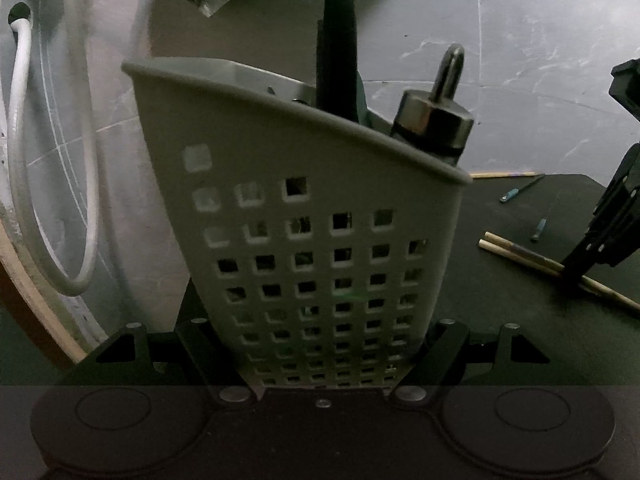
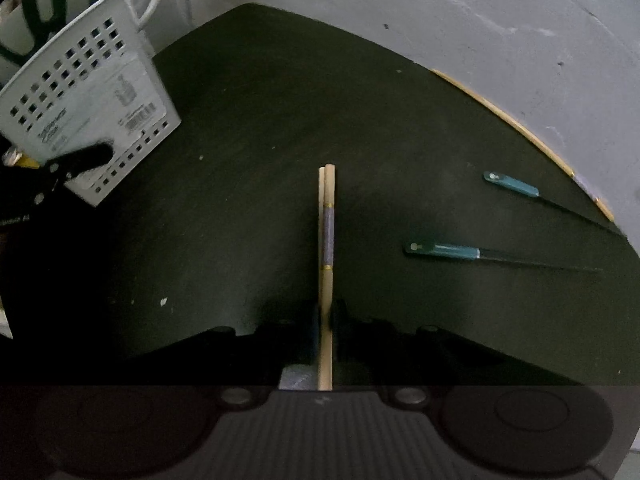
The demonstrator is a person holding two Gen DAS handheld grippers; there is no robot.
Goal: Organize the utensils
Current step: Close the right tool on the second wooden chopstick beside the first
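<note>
Chopsticks point(image 2: 327, 236) paired, lengthwise — pointing straight away

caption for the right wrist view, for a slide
Right gripper shut on paired chopsticks over the dark mat, two teal-handled utensils beside them, the caddy far left.

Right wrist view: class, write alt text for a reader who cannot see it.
The right gripper is shut on a pair of wooden chopsticks over a dark table. Two teal-handled utensils lie to the right; at upper left the left gripper holds a tilted, perforated white utensil basket.
</note>
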